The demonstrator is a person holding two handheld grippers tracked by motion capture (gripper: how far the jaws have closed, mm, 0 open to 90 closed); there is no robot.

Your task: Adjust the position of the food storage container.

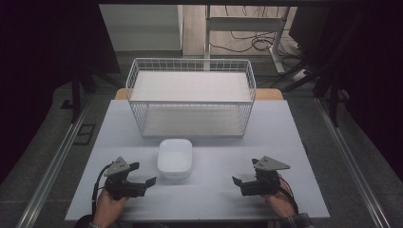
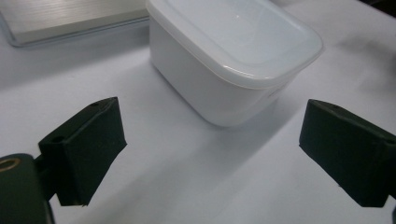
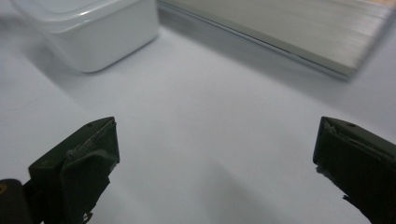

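- One worktop [image 1: 294, 142] carries everything I see; its near edge sits just under my hands, and broad bare surface runs along its left and right edges.
- One white wire basket [image 1: 190, 97] stands at the far edge, centred, with a pale board as an upper shelf and another on its floor; its front wall faces me.
- One white lidded container [image 1: 175, 158] rests near the middle of the worktop, just in front of the basket, apart from it by a narrow strip.
- Two grippers flank that container, both toward the near edge.
- My left gripper [image 1: 144, 174] lies just left of the container, jaws spread wide with nothing between them; in the left gripper view the container [image 2: 233, 60] stands ahead of the jaws, untouched.
- My right gripper [image 1: 244, 172] lies well right of it, jaws equally wide and empty, with open worktop between.
- Cut off: the right gripper view clips the container [image 3: 93, 32] at the top left corner, and the basket's base there is blurred.
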